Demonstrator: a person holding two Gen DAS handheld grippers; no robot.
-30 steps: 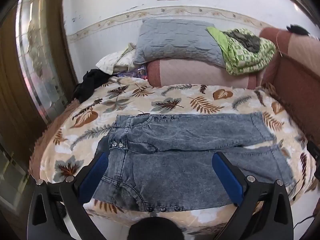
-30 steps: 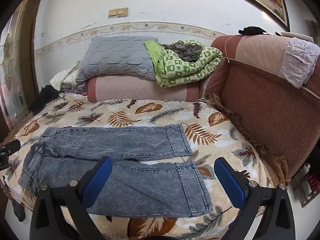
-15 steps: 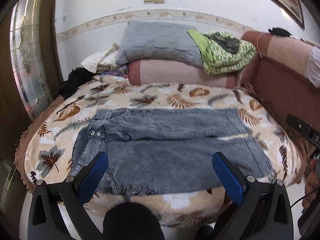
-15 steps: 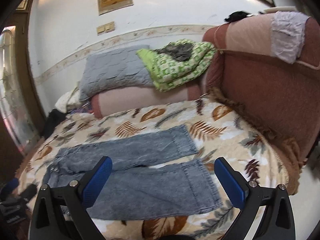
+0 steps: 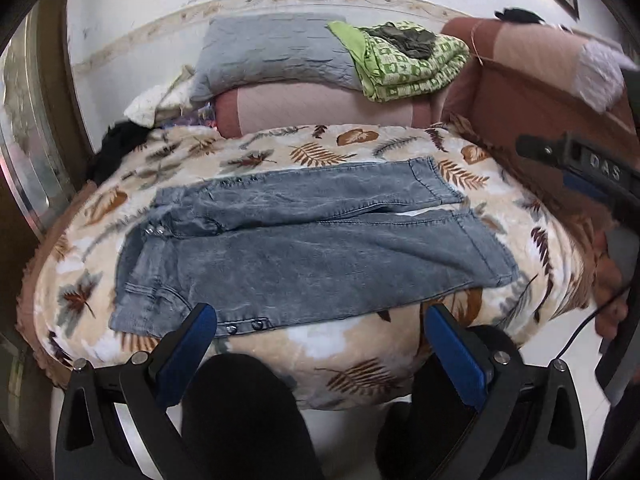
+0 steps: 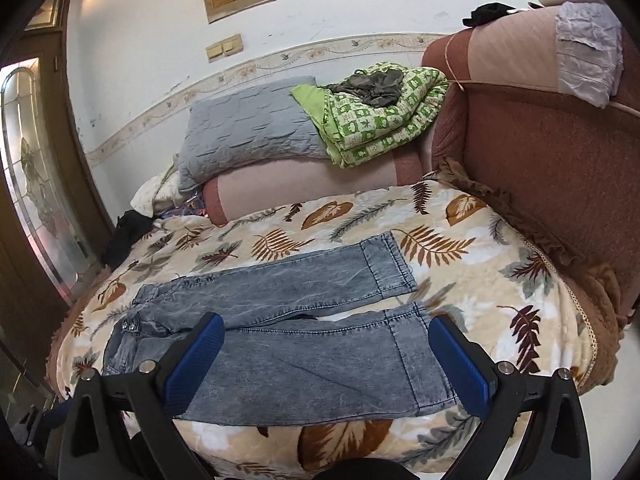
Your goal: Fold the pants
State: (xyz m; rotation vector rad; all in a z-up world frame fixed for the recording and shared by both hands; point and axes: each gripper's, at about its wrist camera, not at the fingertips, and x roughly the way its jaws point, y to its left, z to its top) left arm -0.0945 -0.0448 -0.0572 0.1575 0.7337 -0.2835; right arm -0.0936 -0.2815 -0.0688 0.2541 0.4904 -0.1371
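Blue-padded left tongs (image 5: 320,346) and right tongs (image 6: 326,354) both gape wide and hold nothing, and have drawn back from the bed (image 5: 360,356) over the last second, so the whole garment now shows. Grey denim pants (image 5: 304,248) lie flat on the leaf-print blanket (image 6: 460,256), legs side by side, waistband to the left. Folding has not begun; a leg likely gets gripped next.

The right tongs (image 5: 576,168) are cut off by the left view's edge.
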